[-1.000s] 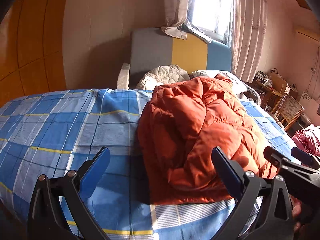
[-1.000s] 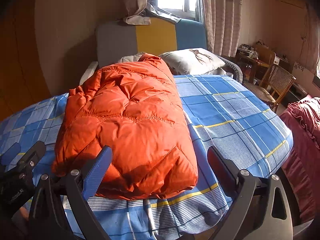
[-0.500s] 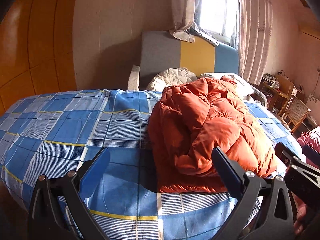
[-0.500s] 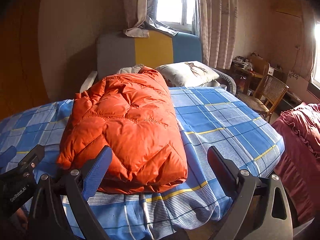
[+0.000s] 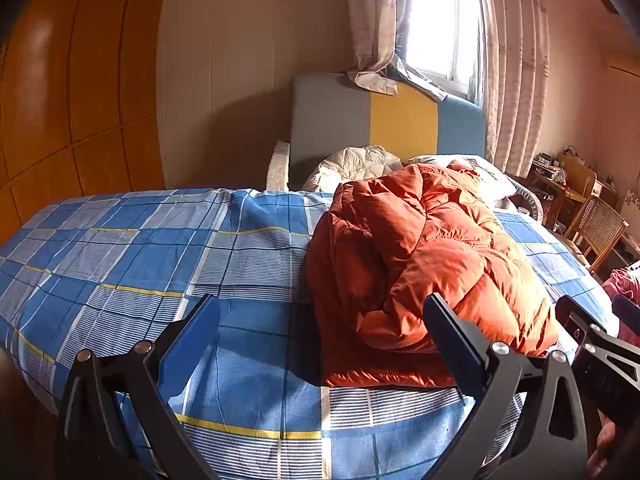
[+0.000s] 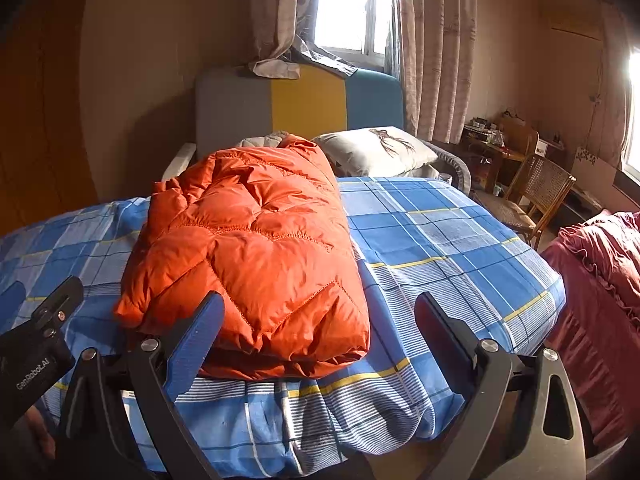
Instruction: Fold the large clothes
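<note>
Garment: a puffy orange quilted down jacket (image 6: 248, 256) lies doubled over itself in a thick oblong bundle near the front edge of the bed, its long side running away toward the headboard.
Fold state: from the right wrist view the top layer is smooth and squared, with a lower layer showing beneath the front edge; from the left wrist view the jacket (image 5: 420, 264) looks looser along its left side, with bulging creases.
Surface: a blue checked bedsheet with yellow lines (image 6: 440, 240) covers the bed; the jacket rests on it, well in from the right edge.
Left gripper: the left gripper (image 5: 320, 344) hovers in front of the jacket's left corner, jaws spread wide, holding nothing.
Right gripper: the right gripper (image 6: 320, 340) hangs before the front right corner, jaws likewise wide apart and empty, clear of the fabric.
Step in hand: judging by the compact bundle and both tools free, the folding looks largely done; this reads as a check or a pause.
Next move: if anything remains, tidying the slack left side would call for a shallow pinch on the outer layer only, since the slippery padding would spring open.
Surroundings: a white printed pillow (image 6: 376, 152) lies beyond the jacket, against a grey, yellow and blue headboard (image 6: 296, 104); a cane-backed wooden chair (image 6: 536, 196) stands to the right.
</note>
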Available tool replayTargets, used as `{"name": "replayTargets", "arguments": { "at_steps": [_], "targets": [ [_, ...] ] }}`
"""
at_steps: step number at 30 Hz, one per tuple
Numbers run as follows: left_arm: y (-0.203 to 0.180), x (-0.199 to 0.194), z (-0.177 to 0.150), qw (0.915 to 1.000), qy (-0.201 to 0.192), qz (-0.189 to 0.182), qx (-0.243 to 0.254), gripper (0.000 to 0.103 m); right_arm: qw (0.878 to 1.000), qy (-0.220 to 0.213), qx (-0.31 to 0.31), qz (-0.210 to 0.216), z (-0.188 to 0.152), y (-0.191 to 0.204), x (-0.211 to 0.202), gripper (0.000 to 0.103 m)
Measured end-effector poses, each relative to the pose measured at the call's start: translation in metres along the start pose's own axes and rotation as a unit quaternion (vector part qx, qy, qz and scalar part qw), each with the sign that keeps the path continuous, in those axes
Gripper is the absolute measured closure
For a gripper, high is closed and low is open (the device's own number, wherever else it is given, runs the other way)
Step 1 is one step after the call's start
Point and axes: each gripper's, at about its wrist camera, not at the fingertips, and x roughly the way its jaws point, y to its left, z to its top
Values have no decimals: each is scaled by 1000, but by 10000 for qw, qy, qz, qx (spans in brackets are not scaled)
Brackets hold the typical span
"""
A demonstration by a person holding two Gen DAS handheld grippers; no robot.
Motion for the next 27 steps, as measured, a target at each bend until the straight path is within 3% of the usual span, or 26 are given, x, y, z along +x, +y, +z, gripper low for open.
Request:
{"name": "replayTargets", "arguments": {
  "at_steps": [27],
  "targets": [
    [15,-4,-5,9999,45,13,-134,2,9998,-81,-185,62,0,19,-6,8]
  ]
}}
